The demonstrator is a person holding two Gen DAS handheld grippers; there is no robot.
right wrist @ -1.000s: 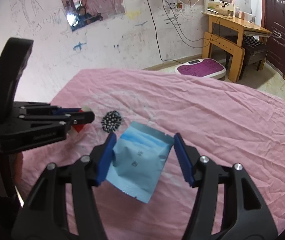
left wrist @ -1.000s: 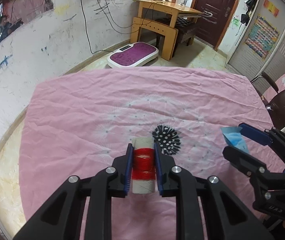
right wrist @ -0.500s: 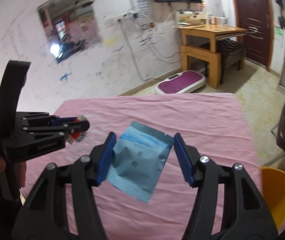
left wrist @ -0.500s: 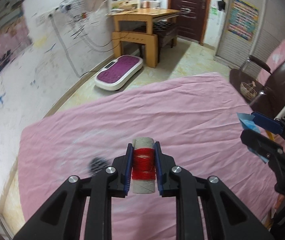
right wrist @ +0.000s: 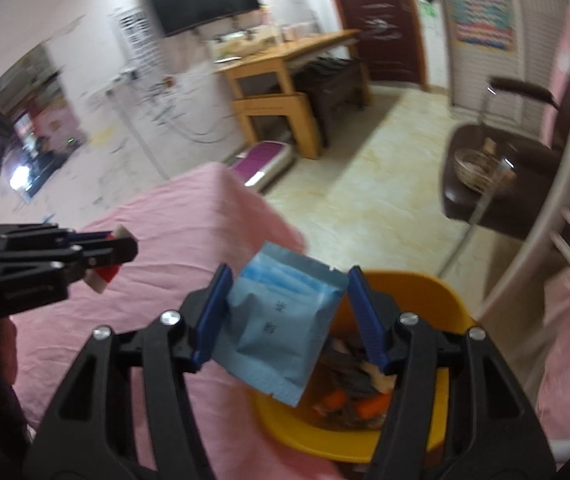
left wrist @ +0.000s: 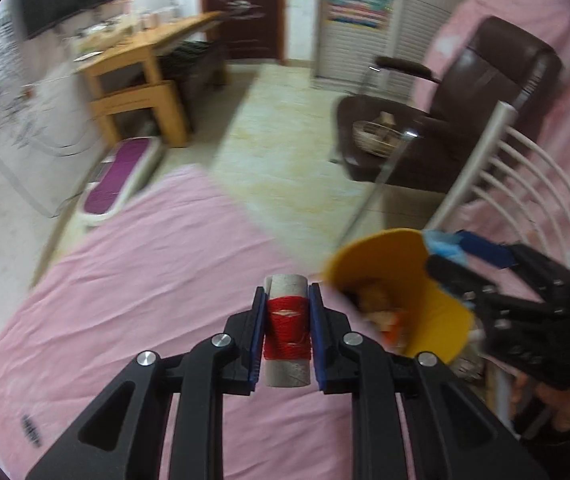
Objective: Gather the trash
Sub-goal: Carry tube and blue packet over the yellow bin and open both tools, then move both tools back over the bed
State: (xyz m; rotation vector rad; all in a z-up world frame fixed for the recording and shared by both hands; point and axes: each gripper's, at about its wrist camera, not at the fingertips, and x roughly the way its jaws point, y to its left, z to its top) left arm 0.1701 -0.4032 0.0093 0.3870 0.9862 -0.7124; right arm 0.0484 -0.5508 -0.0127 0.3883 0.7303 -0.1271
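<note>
Two pieces of trash are being held at a yellow bin (right wrist: 441,304) beside a pink-covered table (left wrist: 157,280).

A cardboard spool (left wrist: 287,332), wound round its middle with red thread and bare at both ends, is being gripped upright between the narrow-set blue pads of the left gripper (left wrist: 285,334), over the cloth and just beside the bin's rim. A pale blue foil packet (right wrist: 281,332), creased, torn open at its top and printed with small dark characters, is being pinched by its side edges in the half-spread fingers of the right gripper (right wrist: 289,320), partly over the bin's mouth. Orange and dark scraps are being shown inside the bin. The surroundings are being blurred.
</note>
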